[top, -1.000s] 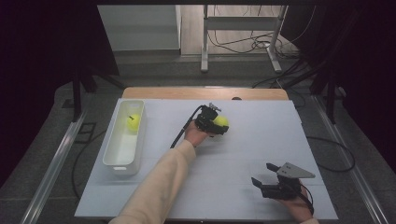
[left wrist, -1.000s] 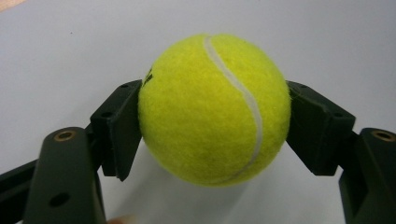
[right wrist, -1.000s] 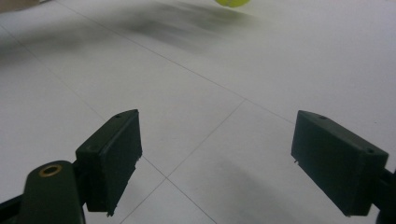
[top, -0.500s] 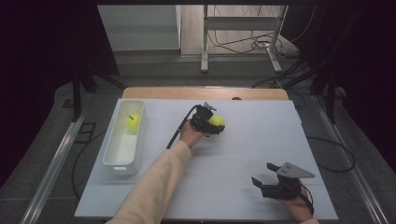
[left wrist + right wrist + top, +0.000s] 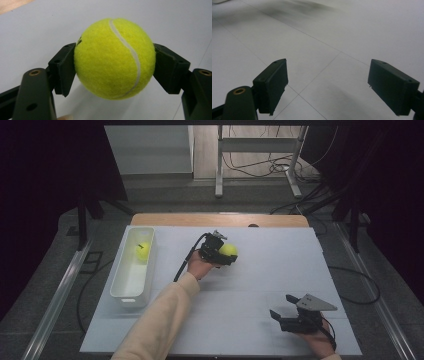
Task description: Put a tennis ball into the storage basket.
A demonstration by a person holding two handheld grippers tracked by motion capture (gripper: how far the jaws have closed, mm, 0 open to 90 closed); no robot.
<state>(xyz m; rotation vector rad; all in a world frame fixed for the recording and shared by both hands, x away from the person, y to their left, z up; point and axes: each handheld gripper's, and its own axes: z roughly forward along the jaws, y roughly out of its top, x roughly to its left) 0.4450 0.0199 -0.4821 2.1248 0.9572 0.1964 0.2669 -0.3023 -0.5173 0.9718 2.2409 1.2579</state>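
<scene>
change: left tool point(image 5: 223, 256) with ball point(image 5: 228, 250) has shifted left from desk centre since a second ago, toward bin point(image 5: 131, 290); ball looks lifted off the desk point(image 5: 260, 285)
meaning: carry step under way, likely drop in bin next
left tool: jaws clamped on ball's sides point(image 5: 114, 58), firm grip, pads pressing felt
right tool: point(image 5: 280, 315) lower right of frame, jaws wide apart, holding nothing, over bare desk
ball place: upper centre of frame, between left jaws
bin: left side, second ball point(image 5: 142, 251) inside at far end
</scene>
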